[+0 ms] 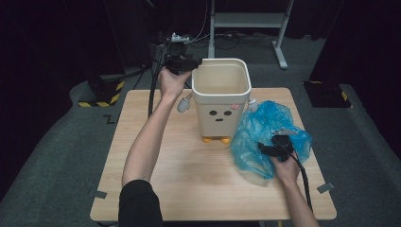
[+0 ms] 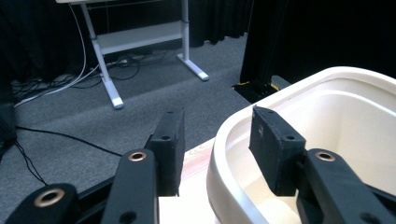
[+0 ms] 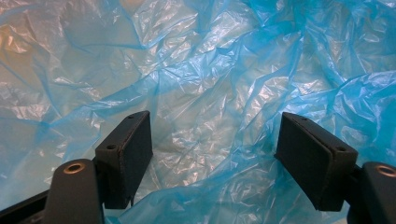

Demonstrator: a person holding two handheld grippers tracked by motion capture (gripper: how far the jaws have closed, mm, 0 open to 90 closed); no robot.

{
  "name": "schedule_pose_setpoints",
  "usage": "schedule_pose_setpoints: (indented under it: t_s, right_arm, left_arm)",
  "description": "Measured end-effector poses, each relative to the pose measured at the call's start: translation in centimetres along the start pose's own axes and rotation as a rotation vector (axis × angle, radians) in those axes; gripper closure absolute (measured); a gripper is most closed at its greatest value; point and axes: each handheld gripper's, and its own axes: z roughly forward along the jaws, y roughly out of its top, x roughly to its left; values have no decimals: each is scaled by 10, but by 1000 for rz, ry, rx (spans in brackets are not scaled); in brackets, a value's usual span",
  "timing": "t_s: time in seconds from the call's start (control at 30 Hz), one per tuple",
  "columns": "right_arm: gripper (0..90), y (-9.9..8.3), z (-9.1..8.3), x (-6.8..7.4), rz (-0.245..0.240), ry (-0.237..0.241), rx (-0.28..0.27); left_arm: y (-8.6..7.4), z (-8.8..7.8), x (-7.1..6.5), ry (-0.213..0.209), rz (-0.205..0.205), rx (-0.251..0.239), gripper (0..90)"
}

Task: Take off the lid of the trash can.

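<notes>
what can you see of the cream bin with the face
The cream bin looks like smooth plastic, squarish with rounded corners, open-topped and empty as far as its inside shows. A simple face marks its front; small grey arms stick out at the sides and orange feet hold it upright on the wooden table. The left claw straddles its rim, and the blue plastic bag lies against its side.

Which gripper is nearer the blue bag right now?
Right. The right gripper sits over the blue plastic bag, jaws open around it; the left gripper straddles the bin rim.
</notes>
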Motion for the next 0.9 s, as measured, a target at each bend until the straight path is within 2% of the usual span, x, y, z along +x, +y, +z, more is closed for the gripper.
schedule_pose_setpoints:
  t_s: [0.4, 0.57, 0.9]
  right_arm:
    - [267, 0, 0, 0, 0, 0, 0]
    - [266, 0, 0, 0, 0, 0, 0]
    - [267, 0, 0, 0, -1, 1, -1]
  left_arm:
    - [-2, 4, -1, 3, 21, 12, 590]
    - [-5, 7, -1, -3, 5, 9, 615]
    - [-6, 8, -3, 1, 2, 17, 681]
